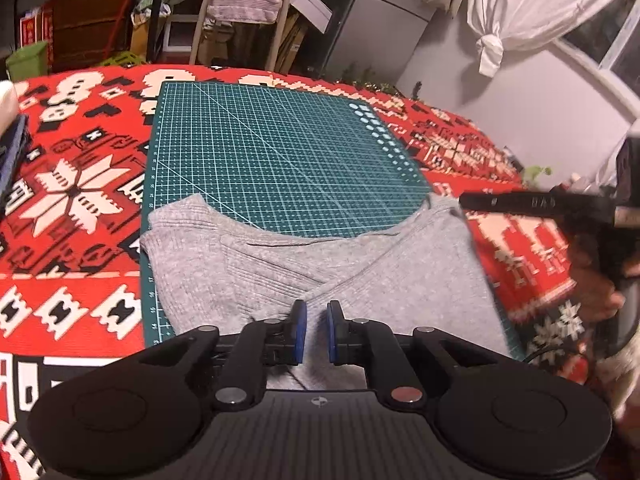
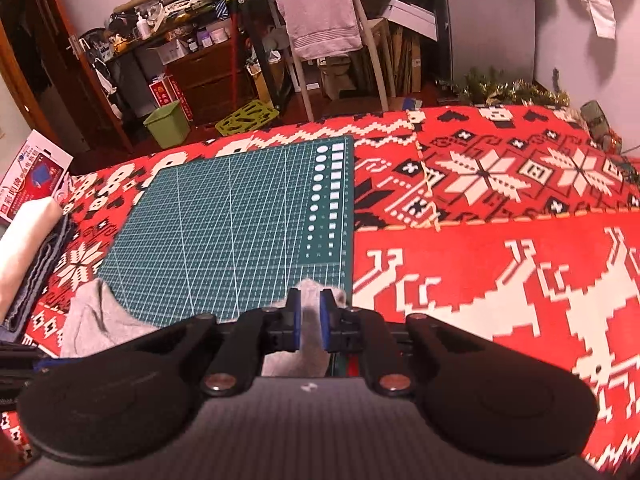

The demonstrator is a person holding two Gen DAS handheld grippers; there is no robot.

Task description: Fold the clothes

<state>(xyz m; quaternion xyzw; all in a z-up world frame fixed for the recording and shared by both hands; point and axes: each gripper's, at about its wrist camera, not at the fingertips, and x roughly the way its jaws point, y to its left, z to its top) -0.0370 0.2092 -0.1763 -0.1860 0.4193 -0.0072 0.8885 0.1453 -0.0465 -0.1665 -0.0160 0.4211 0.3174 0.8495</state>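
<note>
Right claw (image 2: pixel 311 320) clenched on grey garment (image 2: pixel 310 312) corner | left claw (image 1: pixel 317 330) slightly parted, empty, above garment

You're in a lived-in home room: cluttered shelves (image 2: pixel 176 36), a towel (image 2: pixel 320 8) over a chair, a knotted curtain (image 1: pixel 520 12), a red patterned blanket (image 2: pixel 500 260).

Red patterned blanket (image 2: pixel 500 248), green cutting mat (image 1: pixel 280 152), folded stack (image 2: pixel 28 256)
</note>
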